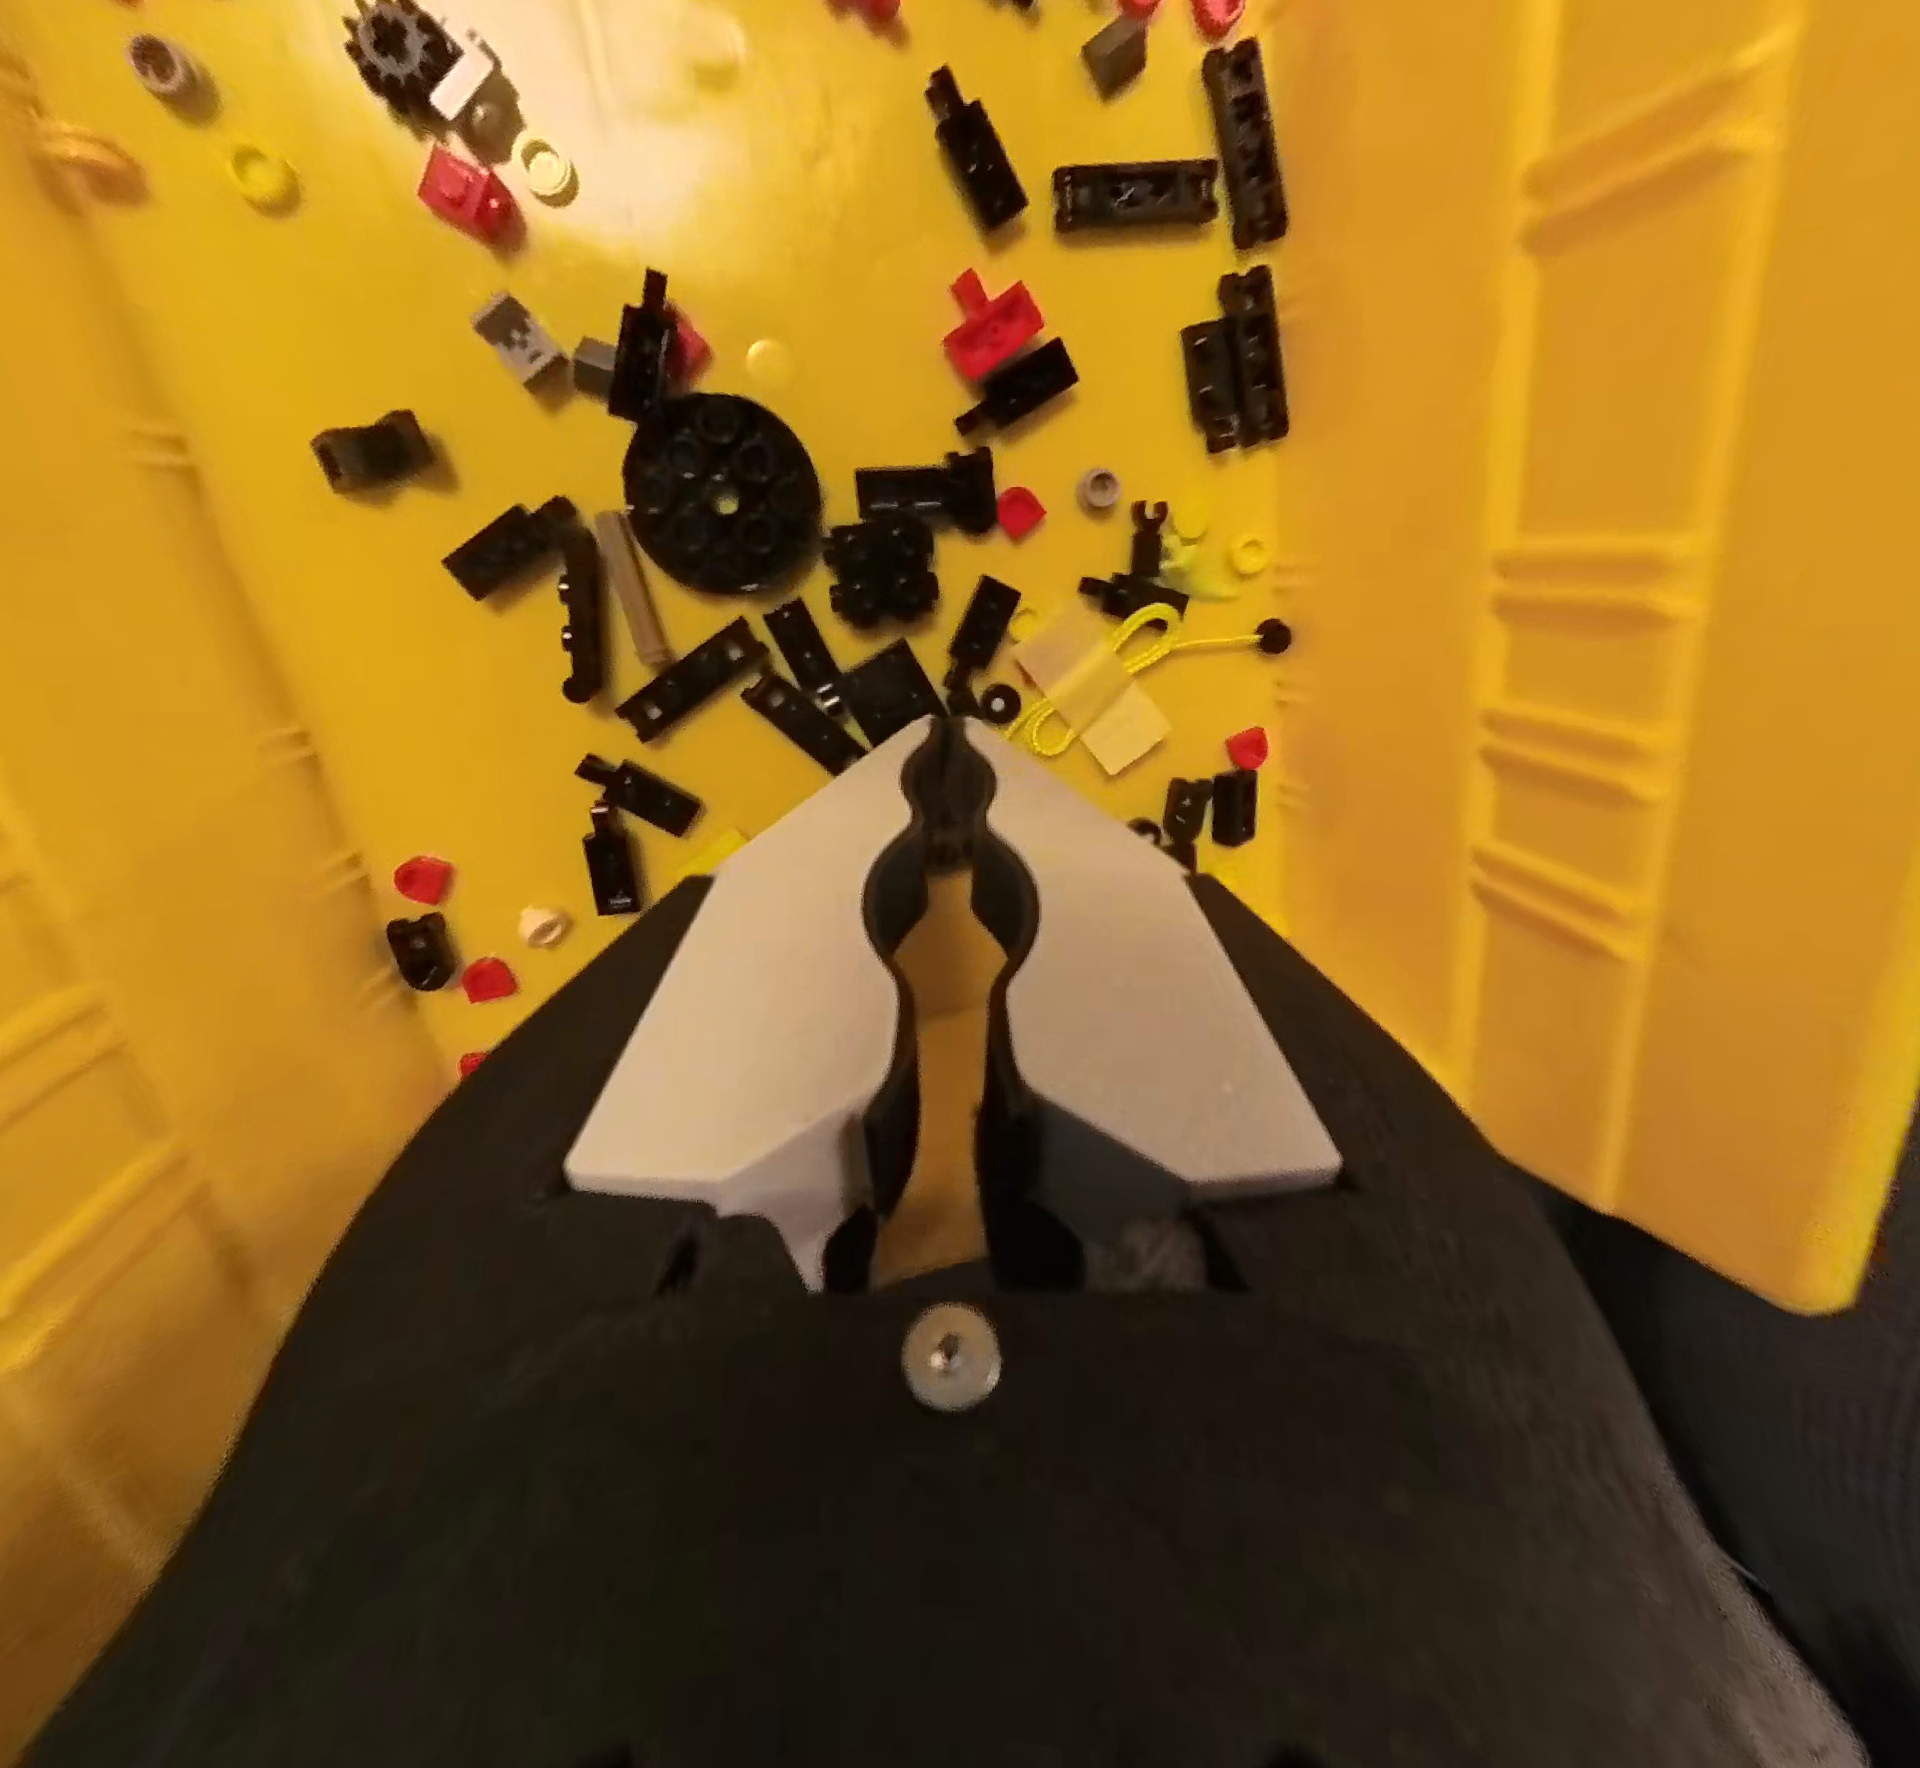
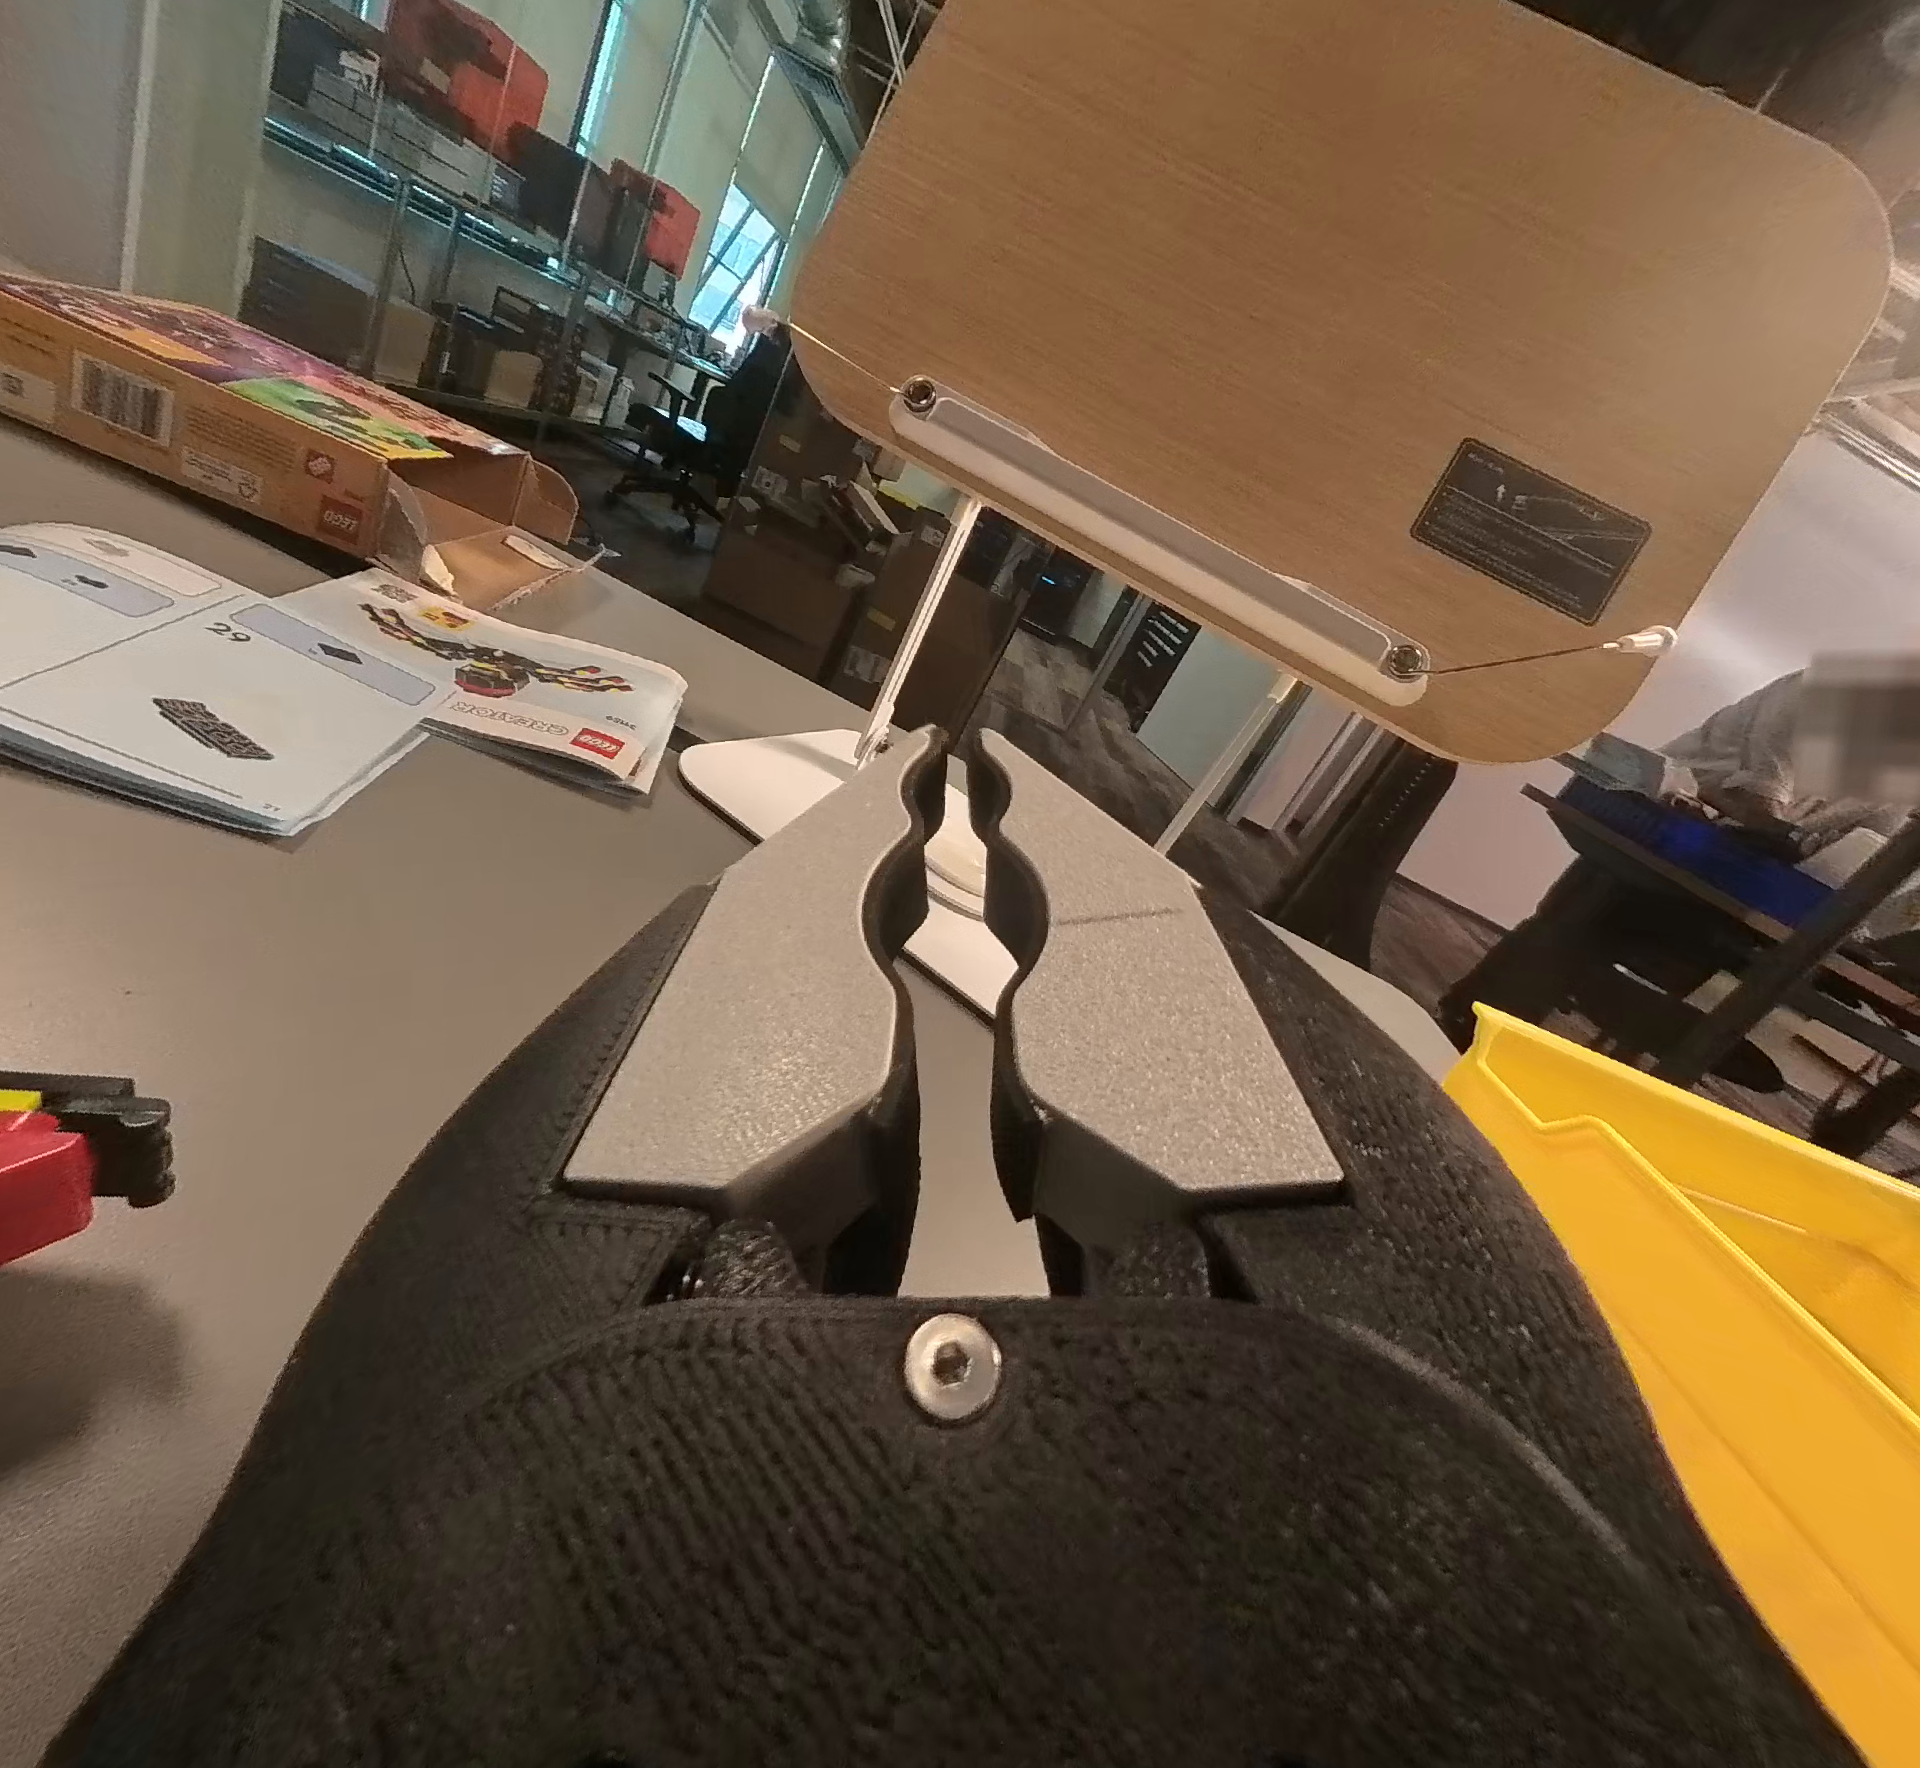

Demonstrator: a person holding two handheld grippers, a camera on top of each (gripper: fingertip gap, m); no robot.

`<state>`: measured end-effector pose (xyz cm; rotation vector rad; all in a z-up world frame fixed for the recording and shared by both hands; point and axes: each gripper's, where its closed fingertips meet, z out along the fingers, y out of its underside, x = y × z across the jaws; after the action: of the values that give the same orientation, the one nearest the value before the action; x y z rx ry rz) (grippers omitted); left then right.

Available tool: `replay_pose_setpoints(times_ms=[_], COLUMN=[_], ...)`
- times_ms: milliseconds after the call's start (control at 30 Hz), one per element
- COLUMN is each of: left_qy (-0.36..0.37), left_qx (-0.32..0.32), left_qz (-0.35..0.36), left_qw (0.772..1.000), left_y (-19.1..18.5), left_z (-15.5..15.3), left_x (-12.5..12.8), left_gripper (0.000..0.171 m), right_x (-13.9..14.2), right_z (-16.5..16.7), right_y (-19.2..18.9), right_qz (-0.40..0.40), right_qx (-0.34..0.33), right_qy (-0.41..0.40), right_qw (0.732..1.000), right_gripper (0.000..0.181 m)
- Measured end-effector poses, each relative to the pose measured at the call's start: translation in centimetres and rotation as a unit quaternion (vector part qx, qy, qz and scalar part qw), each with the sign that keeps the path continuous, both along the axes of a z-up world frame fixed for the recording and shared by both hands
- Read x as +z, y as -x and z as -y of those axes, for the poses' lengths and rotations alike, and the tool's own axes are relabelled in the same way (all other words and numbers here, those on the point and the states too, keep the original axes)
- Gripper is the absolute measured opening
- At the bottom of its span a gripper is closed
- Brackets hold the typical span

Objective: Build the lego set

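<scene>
Fingers of the left gripper [image 1: 945,744] pinch a small black piece [image 1: 948,819] above the loose bricks [image 1: 727,492] in the yellow bin [image 1: 1662,471], so lift straight out (right gripper [image 2: 961,750], narrowly parted and empty, idles over the desk [image 2: 343,970]).
</scene>
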<state>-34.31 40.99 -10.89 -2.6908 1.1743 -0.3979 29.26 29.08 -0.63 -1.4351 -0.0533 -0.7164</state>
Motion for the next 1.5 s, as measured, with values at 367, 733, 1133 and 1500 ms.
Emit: replay_pose_setpoints(times_ms=[367, 733, 1133, 1500], left_qy=[-0.058, -0.022, -0.069, -0.1], left_qx=[0.014, 0.01, -0.011, -0.049], left_qz=[-0.045, -0.072, -0.051, -0.04], left_qw=[0.997, 0.997, 0.996, 0.993], left_y=[0.4, 1.2, 1.4, 0.6], left_z=[-1.3, 0.6, -1.7, -1.7], left_x=[0.0, -0.4, -0.4, -0.4], left_gripper=[0.013, 0.016, 0.03, 0.025], right_x=[0.1, 0.1, 0.0, 0.0], right_z=[-0.2, -0.3, -0.3, -0.4], right_y=[0.6, 0.9, 1.0, 1.1], right_qz=[-0.002, -0.001, 0.001, 0.002], right_qx=[0.02, 0.031, 0.032, 0.035], right_qy=[-0.002, -0.002, 0.001, 0.002], right_qw=[1.0, 1.0, 0.999, 0.999], right_gripper=[0.001, 0.001, 0.001, 0.002])
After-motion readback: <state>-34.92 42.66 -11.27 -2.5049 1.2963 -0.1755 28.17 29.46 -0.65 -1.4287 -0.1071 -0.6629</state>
